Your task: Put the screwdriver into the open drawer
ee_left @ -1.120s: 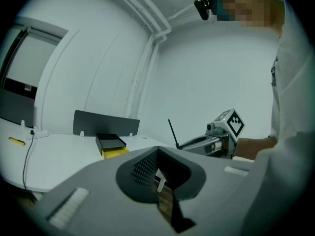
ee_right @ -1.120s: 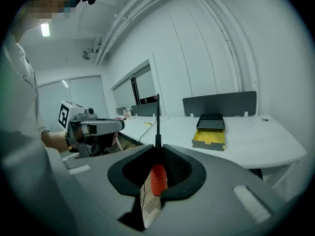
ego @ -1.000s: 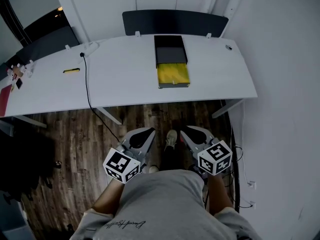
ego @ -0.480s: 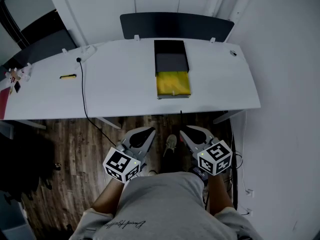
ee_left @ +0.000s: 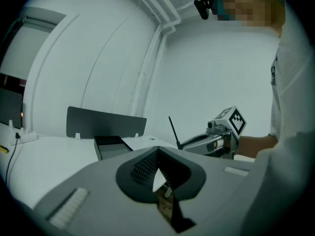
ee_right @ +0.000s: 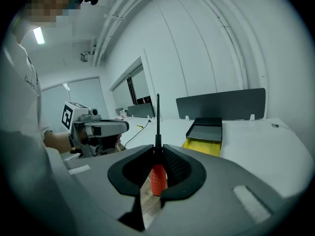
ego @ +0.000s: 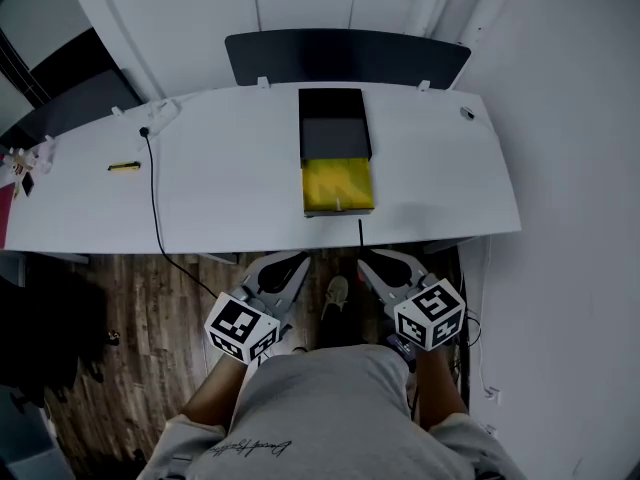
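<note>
My right gripper (ego: 368, 262) is shut on a screwdriver (ee_right: 157, 177) with a red handle. Its thin black shaft (ego: 361, 233) points forward over the white table's (ego: 220, 193) near edge. Ahead on the table stands a black drawer unit (ego: 334, 123) with its yellow drawer (ego: 338, 185) pulled open toward me; the right gripper view shows that drawer (ee_right: 203, 147) beyond the shaft. My left gripper (ego: 293, 262) is held level beside the right one, shut with nothing in it. In the left gripper view, the left gripper (ee_left: 158, 151) has the right gripper (ee_left: 211, 140) to its right.
A black cable (ego: 155, 188) runs across the table's left part, near a small yellow-and-black item (ego: 125, 166). A dark partition (ego: 345, 58) stands behind the table, a white wall closes the right side. Below me are wooden floor and my shoe (ego: 335, 293).
The table and drawer have drawn closer to me and shifted slightly left in the head view. Both grippers keep the same pose by my body, the screwdriver still held.
</note>
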Demonstrator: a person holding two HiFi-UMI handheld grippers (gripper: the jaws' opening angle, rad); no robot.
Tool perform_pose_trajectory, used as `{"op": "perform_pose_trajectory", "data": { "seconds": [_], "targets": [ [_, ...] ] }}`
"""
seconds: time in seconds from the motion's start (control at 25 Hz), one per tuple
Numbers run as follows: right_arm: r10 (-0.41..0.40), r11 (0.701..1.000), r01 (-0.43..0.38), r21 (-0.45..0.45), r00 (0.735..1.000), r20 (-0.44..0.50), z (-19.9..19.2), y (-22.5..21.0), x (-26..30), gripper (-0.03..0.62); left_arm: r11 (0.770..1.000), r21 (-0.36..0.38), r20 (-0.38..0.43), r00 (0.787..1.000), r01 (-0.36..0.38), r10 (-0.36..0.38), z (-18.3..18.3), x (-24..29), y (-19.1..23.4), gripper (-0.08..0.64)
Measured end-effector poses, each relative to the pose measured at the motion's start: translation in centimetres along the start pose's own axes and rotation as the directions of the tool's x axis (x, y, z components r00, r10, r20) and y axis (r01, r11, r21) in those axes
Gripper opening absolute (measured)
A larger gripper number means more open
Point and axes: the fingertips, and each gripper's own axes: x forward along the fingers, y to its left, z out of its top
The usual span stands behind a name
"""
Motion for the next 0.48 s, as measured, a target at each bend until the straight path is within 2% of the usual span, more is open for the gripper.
{"op": "perform_pose_trajectory", "data": {
  "seconds": [0.48],
  "targets": [
    [0.071,0.997,-0.071,-0.017,0.997,-0.016,3.6,-5.5,2.6,0.074,0.997,-0.014,-0.003,0.997,-0.077,0.077,2.5,5.0,2.9,0.000]
  ]
}}
